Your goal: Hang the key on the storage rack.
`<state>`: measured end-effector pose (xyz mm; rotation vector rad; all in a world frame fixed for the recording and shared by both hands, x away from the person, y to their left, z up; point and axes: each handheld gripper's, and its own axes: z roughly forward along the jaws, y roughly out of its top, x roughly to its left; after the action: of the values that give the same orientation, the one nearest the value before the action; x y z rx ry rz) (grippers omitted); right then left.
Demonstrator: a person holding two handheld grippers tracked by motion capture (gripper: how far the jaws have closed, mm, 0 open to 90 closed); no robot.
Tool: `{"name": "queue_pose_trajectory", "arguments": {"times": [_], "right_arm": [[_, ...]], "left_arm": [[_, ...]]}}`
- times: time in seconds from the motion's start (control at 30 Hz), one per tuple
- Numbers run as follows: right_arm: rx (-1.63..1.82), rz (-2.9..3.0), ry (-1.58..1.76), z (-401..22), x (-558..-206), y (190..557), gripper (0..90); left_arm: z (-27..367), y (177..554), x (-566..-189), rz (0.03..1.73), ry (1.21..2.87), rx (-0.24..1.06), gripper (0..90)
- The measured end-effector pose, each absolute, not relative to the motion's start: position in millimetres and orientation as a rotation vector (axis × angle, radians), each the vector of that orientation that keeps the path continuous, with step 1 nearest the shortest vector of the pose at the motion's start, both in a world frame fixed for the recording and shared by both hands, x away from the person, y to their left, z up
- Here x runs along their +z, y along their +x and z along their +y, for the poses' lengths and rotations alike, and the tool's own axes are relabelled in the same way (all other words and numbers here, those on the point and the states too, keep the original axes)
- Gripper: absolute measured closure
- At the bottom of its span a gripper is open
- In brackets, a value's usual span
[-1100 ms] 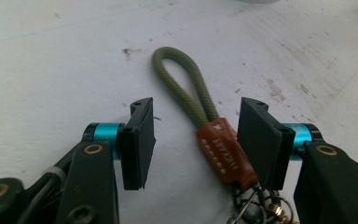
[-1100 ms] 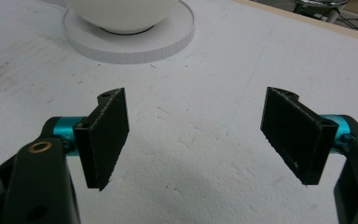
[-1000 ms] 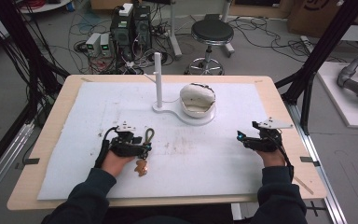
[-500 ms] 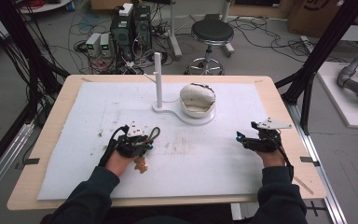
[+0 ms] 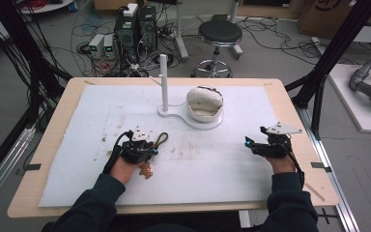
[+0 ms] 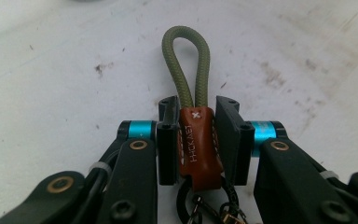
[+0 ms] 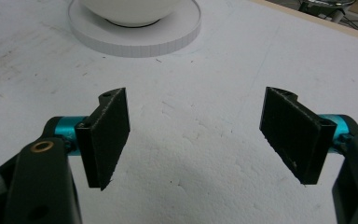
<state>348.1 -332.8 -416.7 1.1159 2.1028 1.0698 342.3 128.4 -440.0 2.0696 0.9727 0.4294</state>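
My left gripper is shut on the brown leather tab of a keychain; its olive cord loop sticks out past the jaws over the white mat. In the high view the left gripper sits left of centre with the cord loop pointing right and a brown piece of the keychain hanging below the hand. My right gripper is open, jaws wide apart over bare mat; it also appears at the right of the table. A white stand with an upright post holds a white bowl-like object.
The white foam mat covers a wooden table. The stand's round base lies ahead of the right gripper. Beyond the table are a stool, computer boxes and floor cables. Black frame posts flank the table.
My left gripper has shifted right and slightly forward with the keychain held in it. The right gripper has stayed in place and open.
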Motion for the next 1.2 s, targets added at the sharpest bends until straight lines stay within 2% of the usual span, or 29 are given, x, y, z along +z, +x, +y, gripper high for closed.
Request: {"name": "queue_pose_trajectory", "arguments": {"times": [0.3, 0.6, 0.93, 1.2], "right_arm": [[1.085, 2.087, 1.123, -336, -416, 347, 24.5], [1.093, 2.072, 1.124, -338, -415, 346, 24.5], [1.097, 2.071, 1.124, -337, -415, 348, 24.6], [1.103, 2.072, 1.122, -337, -415, 348, 24.6]], "left_arm": [[157, 343, -412, 0.982, 1.813, 0.434, 71.2], [174, 344, -384, 0.942, 1.68, 0.489, 71.4], [167, 360, -338, 0.847, 1.629, 0.52, 71.4], [150, 383, -309, 0.81, 1.656, 0.556, 71.3]]}}
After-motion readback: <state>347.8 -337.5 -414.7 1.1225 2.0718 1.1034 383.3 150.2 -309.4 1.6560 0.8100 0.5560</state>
